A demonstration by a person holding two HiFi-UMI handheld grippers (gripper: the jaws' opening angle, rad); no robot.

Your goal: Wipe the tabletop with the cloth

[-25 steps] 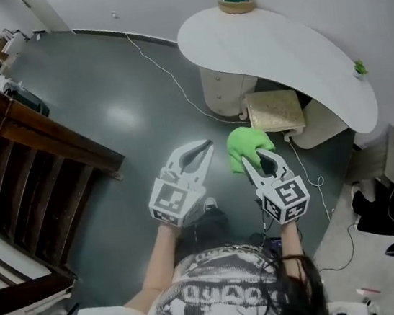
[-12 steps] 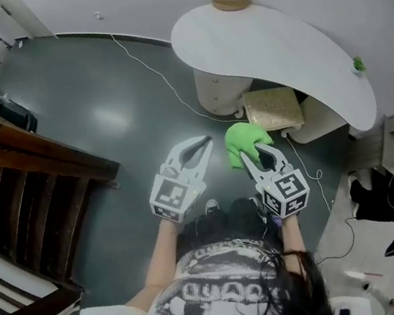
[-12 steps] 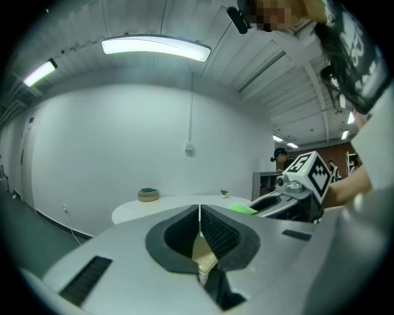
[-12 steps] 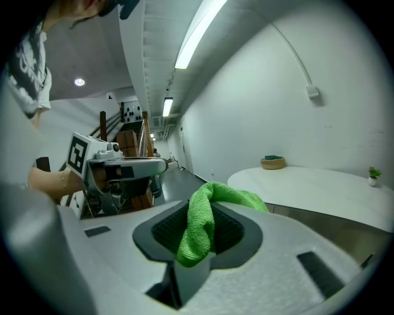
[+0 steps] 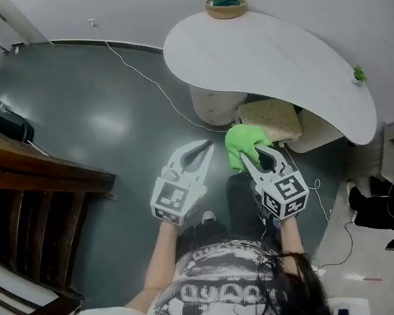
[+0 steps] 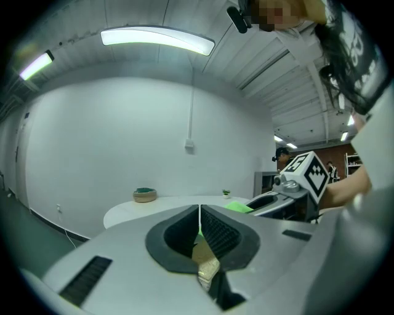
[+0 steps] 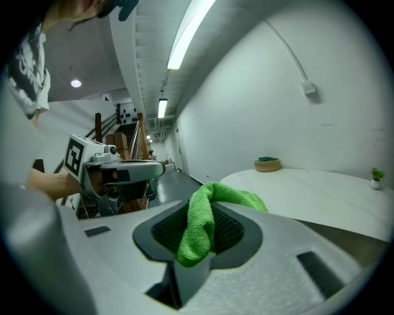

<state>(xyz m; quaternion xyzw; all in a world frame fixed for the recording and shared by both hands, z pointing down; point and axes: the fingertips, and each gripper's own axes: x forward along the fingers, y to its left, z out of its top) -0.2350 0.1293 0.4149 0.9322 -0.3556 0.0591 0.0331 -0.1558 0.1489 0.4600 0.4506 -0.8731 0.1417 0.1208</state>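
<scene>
Right gripper point(image 5: 258, 153): jaws clamped on a bright green microfibre cloth point(image 5: 242, 142), which bunches out above them.
Left gripper point(image 5: 206, 144): jaws pressed together, holding nothing.
Cloth's place: in the air above the dark grey floor point(image 5: 96, 109), short of the curved white tabletop point(image 5: 263, 56).
Tabletop: a small woven basket point(image 5: 226, 5) stands at its far edge.
</scene>
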